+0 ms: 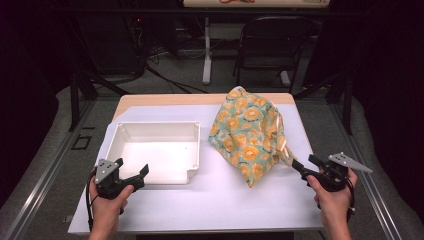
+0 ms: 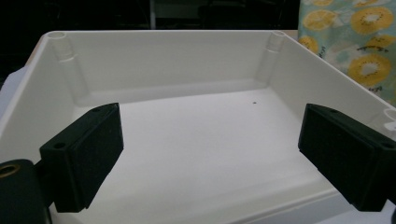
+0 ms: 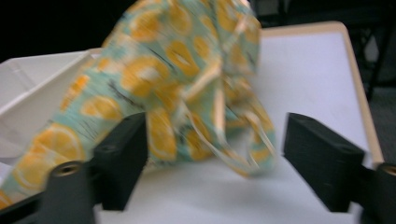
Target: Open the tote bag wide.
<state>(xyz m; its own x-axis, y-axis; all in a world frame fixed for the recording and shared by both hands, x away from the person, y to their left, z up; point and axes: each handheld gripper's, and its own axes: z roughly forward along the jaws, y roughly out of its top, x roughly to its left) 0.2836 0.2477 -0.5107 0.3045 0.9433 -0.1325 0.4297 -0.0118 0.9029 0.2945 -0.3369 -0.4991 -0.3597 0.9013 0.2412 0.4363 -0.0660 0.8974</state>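
Observation:
A teal cloth bag printed with orange slices [image 1: 250, 135] stands bunched up on the white table, right of centre, with pale drawstrings hanging at its right side. An empty white plastic tray [image 1: 122, 131] lies to its left. My left gripper [image 1: 141, 176] is open at the tray's near edge, its jaws pointing over the tray floor [image 2: 205, 140]. My right gripper [image 1: 303, 166] is open just right of the bag's lower corner; its jaws stand wide on either side of the bag [image 3: 177, 88] and its drawstrings [image 3: 219, 116], without pressing on them.
The table's wooden edge [image 1: 165, 99] runs along the back. A dark folding chair [image 1: 272, 45] and a white table leg [image 1: 206, 47] stand behind it. Metal rails flank the table on both sides.

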